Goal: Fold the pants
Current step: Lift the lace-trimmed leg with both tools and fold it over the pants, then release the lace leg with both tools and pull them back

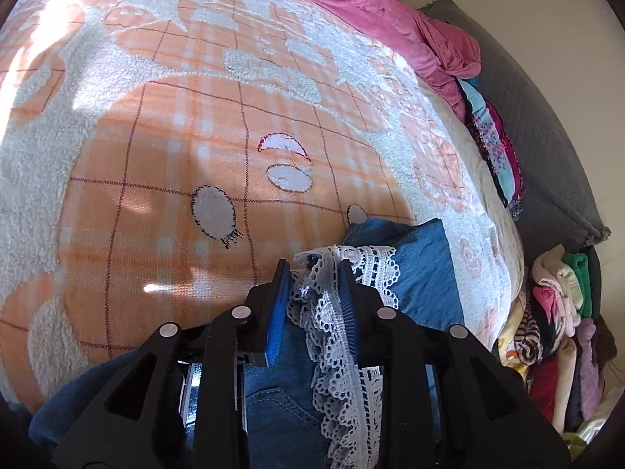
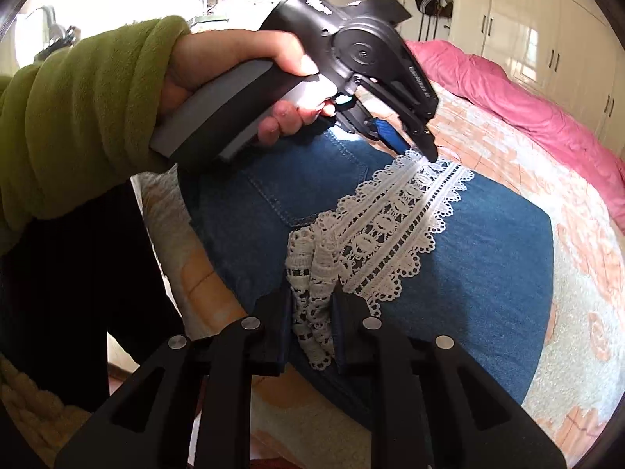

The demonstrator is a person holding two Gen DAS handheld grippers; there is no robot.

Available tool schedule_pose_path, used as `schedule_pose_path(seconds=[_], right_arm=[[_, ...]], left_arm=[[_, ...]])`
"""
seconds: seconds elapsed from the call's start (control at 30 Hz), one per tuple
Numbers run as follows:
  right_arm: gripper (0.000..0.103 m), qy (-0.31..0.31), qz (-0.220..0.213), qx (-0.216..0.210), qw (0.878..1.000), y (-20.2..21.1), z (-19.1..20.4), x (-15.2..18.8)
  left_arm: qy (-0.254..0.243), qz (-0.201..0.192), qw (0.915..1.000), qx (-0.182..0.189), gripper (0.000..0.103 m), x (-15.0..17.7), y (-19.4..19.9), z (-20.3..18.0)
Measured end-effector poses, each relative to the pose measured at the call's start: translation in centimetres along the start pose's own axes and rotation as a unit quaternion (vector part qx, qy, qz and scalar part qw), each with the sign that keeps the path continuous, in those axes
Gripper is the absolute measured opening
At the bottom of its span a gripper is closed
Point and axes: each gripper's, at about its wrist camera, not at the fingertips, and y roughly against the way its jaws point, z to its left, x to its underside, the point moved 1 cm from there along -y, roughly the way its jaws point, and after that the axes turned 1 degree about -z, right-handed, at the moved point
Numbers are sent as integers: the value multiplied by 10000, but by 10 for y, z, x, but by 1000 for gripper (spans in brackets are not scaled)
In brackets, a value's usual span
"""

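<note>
- Pants (image 2: 449, 242): blue denim, lying on the bed (image 2: 578, 273) across an orange-and-white fleece blanket (image 1: 156, 125); a back pocket with light stitching shows in the right wrist view.
- White lace trim (image 2: 390, 230) runs across the denim as a band; one end is bunched up.
- Left tongs (image 1: 314, 273): clamped on the lace trim, with the blue pads (image 1: 275, 312) pressing the bunched lace from both sides and denim just beneath. The right wrist view shows the same tips sitting on the far end of the lace band.
- Right tongs (image 2: 312, 305): clamped on the near, bunched end of the lace trim, lace pinched between the two dark fingers.
- Left hand (image 2: 242, 66) in a green fleece sleeve (image 2: 86, 117) grips the grey handle of the left tool.
- Writing: white print on the black housing of the left tool, on top and along the side arm. Too blurred to read, no brand legible.
- Pink duvet (image 2: 527, 90) lies along the far side of the bed.
- Folded clothes stack (image 1: 496, 148) sits at the bed edge in the left wrist view, with a loose clothes pile (image 1: 558, 312) lower down.
- White wardrobe doors (image 2: 547, 27) stand behind the bed.
</note>
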Motion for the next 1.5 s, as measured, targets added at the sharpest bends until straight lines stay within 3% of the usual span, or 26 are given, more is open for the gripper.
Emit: schedule_pose_path(seconds=[0.07, 0.27, 0.37, 0.67, 0.7, 0.73, 0.83, 1.0, 1.13, 1.3, 1.5], right_arm=[[30, 19, 42, -109, 9999, -1, 1, -1], [39, -342, -45, -616, 9975, 15, -7, 4], [39, -493, -148, -746, 9959, 25, -15, 6], [39, -986, -606, -541, 9918, 52, -52, 5], [42, -1016, -656, -477, 9915, 59, -55, 11], [52, -1052, -695, -392, 9912, 61, -59, 11], [54, -1309, -808, -122, 9880, 70, -78, 14], [54, -1712, -745, 216, 9822, 75, -104, 21], [54, -1843, -610, 223, 9807, 69, -110, 25], [54, -1721, -347, 233, 9842, 59, -105, 28], [54, -1529, 468, 873, 9833, 37, -103, 46]], left_arm=[[-51, 4, 10000, -67, 26, 0, 0, -1], [-303, -395, 9981, -352, 28, 5, 26, -12], [-350, -646, 9967, -354, 36, 9, 45, -16], [-213, -1315, 9904, -371, 49, 34, 97, -18], [-193, -1370, 9897, -366, 52, 39, 102, -18], [-187, -1422, 9890, -372, 55, 45, 107, -19], [-219, -1507, 9875, -411, 59, 65, 116, -25], [-71, -1242, 9919, -255, 61, 106, 107, -28], [-132, -1019, 9944, -236, 61, 130, 94, -38], [-713, -861, 9918, -625, 61, 140, 75, -66], [-1032, -463, 9842, -1359, 61, 154, 52, -69]])
